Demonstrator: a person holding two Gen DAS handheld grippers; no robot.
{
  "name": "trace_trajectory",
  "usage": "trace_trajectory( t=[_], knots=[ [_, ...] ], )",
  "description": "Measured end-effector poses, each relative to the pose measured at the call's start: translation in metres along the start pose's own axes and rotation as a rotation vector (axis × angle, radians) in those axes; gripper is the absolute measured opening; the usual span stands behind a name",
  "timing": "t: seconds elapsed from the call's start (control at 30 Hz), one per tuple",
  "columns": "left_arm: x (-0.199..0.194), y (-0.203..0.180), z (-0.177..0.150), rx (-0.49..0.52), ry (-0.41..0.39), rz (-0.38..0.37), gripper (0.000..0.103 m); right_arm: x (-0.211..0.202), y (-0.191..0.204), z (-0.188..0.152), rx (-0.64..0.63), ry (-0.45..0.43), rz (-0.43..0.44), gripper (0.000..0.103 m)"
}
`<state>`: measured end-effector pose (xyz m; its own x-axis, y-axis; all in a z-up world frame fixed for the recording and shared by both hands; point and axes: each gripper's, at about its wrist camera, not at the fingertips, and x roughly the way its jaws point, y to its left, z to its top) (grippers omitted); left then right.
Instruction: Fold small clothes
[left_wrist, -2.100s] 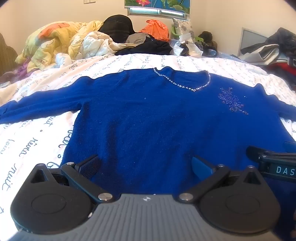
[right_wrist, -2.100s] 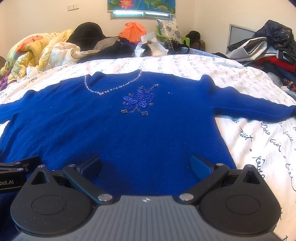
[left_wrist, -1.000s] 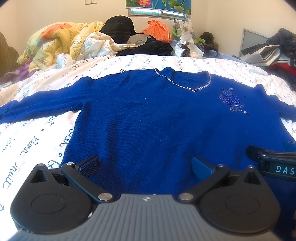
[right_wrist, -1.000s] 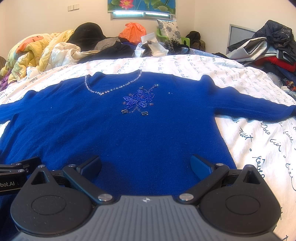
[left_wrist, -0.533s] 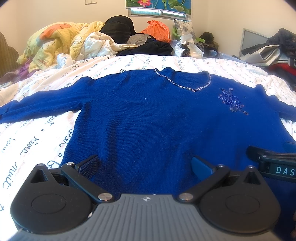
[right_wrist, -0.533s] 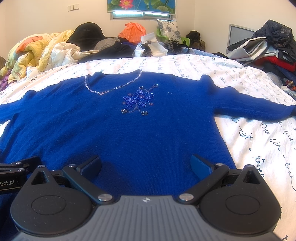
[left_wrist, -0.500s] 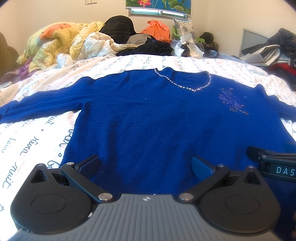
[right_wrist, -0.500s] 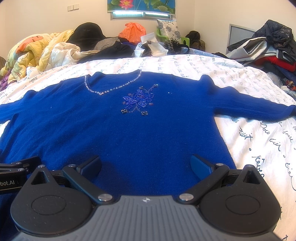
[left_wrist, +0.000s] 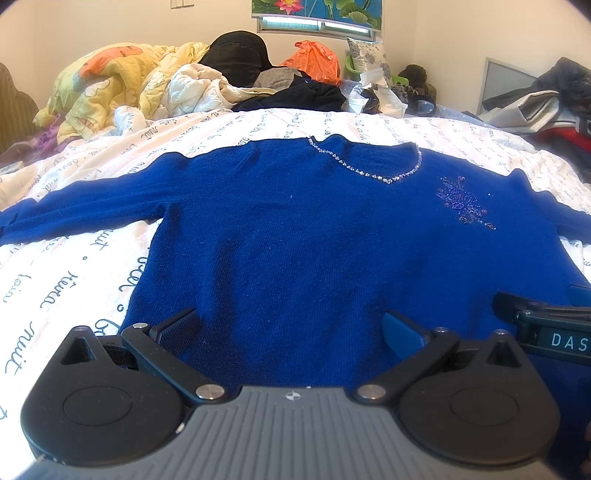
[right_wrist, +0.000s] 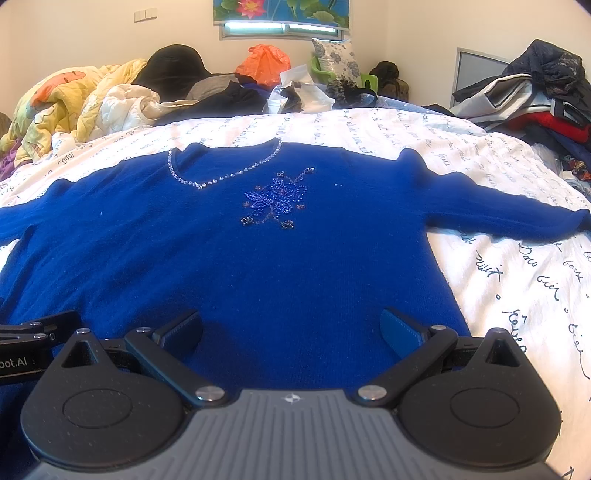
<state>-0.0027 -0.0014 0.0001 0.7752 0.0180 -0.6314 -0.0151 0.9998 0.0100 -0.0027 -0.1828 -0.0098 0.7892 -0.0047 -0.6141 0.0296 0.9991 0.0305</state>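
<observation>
Nothing moves since a moment ago: your left gripper (left_wrist: 290, 325) and right gripper (right_wrist: 291, 325) wait spread wide, probably just above the flat sweater (right_wrist: 277, 258), so folding is not begun.

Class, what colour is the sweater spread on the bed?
Deep blue sweater; clearest in the right wrist view.

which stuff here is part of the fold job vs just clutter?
Job: blue sweater spread flat on the bed sheet; left gripper and right gripper, jaws open over its hem.

Clutter: yellow quilt, orange bag, clothes pile, floral cushion.
</observation>
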Motion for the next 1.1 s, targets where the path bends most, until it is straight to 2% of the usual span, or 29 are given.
trace_trajectory(
  t=[0.97, 1.03, 1.1],
  knots=[
    [0.0, 0.0, 0.0, 0.0, 0.0, 0.0, 0.103, 0.0, -0.001, 0.0, -0.003, 0.001, 0.001, 0.103],
    [0.0, 0.0, 0.0, 0.0, 0.0, 0.0, 0.103, -0.001, -0.006, 0.001, -0.01, 0.008, 0.019, 0.103],
    [0.0, 0.0, 0.0, 0.0, 0.0, 0.0, 0.103, -0.004, -0.017, 0.009, -0.014, 0.032, 0.106, 0.103]
  ],
)
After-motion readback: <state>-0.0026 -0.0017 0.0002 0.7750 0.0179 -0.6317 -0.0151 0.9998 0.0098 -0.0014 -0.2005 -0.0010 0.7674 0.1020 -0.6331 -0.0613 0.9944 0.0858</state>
